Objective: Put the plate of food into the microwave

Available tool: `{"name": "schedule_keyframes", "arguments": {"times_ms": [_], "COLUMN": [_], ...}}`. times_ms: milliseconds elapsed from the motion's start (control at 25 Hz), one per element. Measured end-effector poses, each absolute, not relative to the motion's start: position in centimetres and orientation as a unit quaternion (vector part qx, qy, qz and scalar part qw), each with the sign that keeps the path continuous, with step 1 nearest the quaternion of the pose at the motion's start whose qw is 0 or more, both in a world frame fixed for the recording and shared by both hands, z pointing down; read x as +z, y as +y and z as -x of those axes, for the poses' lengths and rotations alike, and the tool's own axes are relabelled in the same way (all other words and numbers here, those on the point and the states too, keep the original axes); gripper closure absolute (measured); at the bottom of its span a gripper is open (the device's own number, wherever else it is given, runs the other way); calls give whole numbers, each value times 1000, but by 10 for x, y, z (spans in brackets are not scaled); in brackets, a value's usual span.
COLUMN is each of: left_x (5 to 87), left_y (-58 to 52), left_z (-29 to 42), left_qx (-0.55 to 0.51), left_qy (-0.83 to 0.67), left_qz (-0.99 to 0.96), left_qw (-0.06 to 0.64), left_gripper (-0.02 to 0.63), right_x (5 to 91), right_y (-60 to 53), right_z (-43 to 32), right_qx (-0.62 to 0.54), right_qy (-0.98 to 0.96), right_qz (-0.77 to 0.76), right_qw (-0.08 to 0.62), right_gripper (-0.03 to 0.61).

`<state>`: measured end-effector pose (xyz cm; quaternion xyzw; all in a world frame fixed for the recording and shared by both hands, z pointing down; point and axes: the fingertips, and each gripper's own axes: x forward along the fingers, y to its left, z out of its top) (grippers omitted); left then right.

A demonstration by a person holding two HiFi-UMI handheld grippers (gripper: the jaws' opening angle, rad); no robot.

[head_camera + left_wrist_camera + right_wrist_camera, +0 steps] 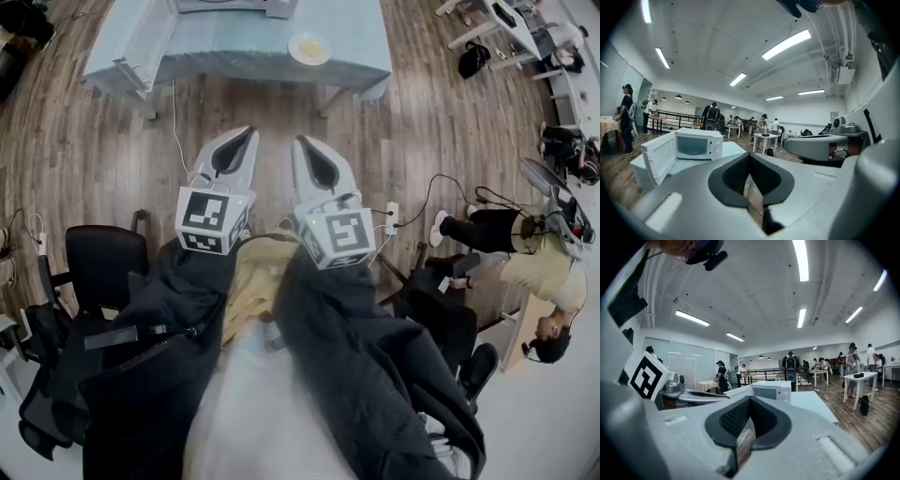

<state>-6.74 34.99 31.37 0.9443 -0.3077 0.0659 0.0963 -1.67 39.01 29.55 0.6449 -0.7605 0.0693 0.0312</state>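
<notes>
A white plate of yellowish food point(309, 48) sits on the pale blue table point(356, 37), near its front edge. The white microwave point(699, 143) stands on that table with its door point(658, 158) swung open to the left; it also shows in the right gripper view, microwave point(771, 391). My left gripper point(249, 133) and right gripper point(301, 142) hang side by side over the wooden floor, short of the table. Both are shut, with nothing between the jaws. Each points toward the table: left gripper point(750, 155), right gripper point(750, 398).
Black office chairs stand at my left point(98, 267) and right point(441, 300). A power strip point(392, 217) with cables lies on the floor. A person point(539, 267) is at the far right. Several people and white tables point(765, 137) fill the room behind.
</notes>
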Motion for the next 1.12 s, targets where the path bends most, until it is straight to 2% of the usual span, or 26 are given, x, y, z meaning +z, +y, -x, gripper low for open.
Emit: {"name": "schedule_keyframes", "arguments": {"times_ms": [200,520,1120], "left_x": [323,339,335], "left_y": [341,328,217], "left_z": [93,89,29], "left_qx": [76,80,91], "left_qy": [-306,-299,-346], "left_qz": [-942,-941,-926], "left_qw": [113,135,122], "left_gripper": [617,617,617], "right_x": [302,318,318], "right_y": [380,369,253], "right_z": [38,38,-31], "right_qx": [86,101,97], "right_qy": [-753,-750,-786], "right_qz": [-651,-651,-610], "right_qw": [35,53,37], "right_gripper": [581,581,581]}}
